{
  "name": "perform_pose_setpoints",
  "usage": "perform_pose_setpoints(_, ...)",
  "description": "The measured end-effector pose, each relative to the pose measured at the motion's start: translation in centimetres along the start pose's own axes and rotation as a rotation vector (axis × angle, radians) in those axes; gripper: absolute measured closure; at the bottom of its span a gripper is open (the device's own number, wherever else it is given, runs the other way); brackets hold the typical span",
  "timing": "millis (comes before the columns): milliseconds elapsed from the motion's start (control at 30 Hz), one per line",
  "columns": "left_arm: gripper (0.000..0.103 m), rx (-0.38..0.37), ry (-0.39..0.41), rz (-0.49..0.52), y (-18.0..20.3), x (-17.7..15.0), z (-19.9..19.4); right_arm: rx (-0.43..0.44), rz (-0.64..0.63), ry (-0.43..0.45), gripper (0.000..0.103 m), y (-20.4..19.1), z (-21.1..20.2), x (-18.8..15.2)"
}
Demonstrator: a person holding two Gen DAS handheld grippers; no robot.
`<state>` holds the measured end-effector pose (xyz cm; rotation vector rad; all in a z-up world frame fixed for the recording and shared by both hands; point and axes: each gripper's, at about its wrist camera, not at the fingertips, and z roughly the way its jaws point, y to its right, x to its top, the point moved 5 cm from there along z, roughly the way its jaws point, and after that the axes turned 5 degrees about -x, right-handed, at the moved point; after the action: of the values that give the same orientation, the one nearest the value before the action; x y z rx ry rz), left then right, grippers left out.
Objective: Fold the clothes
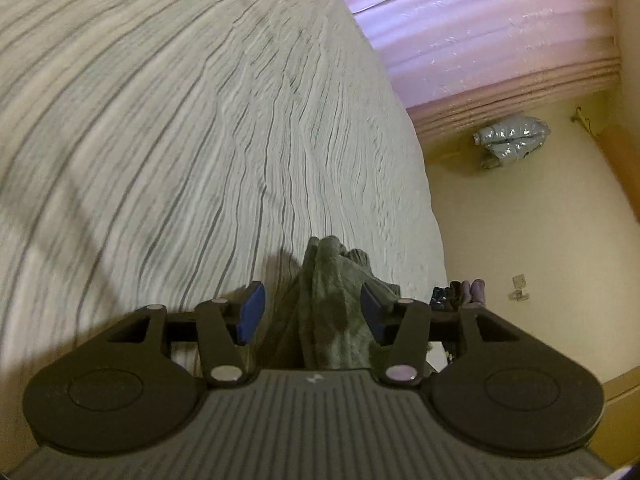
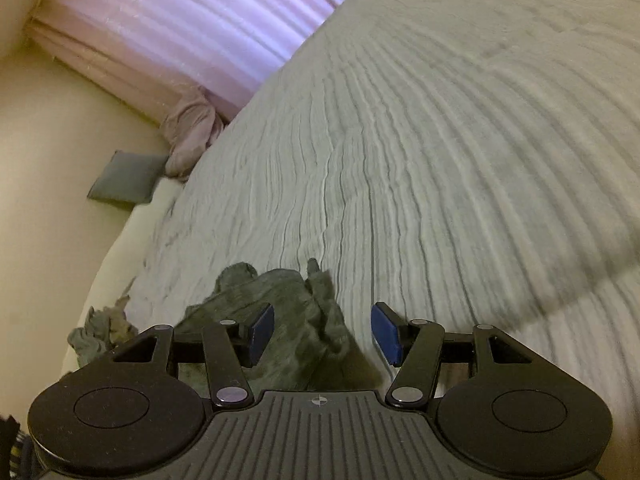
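Observation:
A dark green garment point(image 1: 328, 280) lies bunched on the pale striped bedspread point(image 1: 200, 120), close to the bed's edge. My left gripper point(image 1: 312, 312) is open, and a raised fold of the garment stands between its blue pads. The fold sits close against the right pad, with a gap at the left one. In the right wrist view the same garment point(image 2: 280, 300) spreads over the bedspread point(image 2: 440, 160). My right gripper point(image 2: 324, 334) is open just above it. Its left pad is over the cloth and its right pad is over bare bedspread.
Pink curtains point(image 1: 480, 20) hang past the bed. A silvery jacket point(image 1: 508, 140) lies on the yellow floor. A grey cushion point(image 2: 124, 176) and a pink bundle point(image 2: 192, 132) sit beside the bed. More crumpled clothes point(image 2: 100, 332) lie at the bed's edge.

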<state>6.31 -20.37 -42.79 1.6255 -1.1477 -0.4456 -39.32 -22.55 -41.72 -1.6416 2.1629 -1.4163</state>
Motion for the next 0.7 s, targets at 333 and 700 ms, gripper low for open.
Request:
perform_pose_setpoints(333,0.100,-0.118,0.057,0.163,2.5,0.7,-0.4,0.147,-0.048,0.136,0.100,-2.0,-1.9,1.5)
perform_pose_setpoints(700,0.100,-0.033,0.086,0.335,3.4,0.8,1.6,0.039,-0.107,0.228,0.100,-2.5,-1.8,1.6)
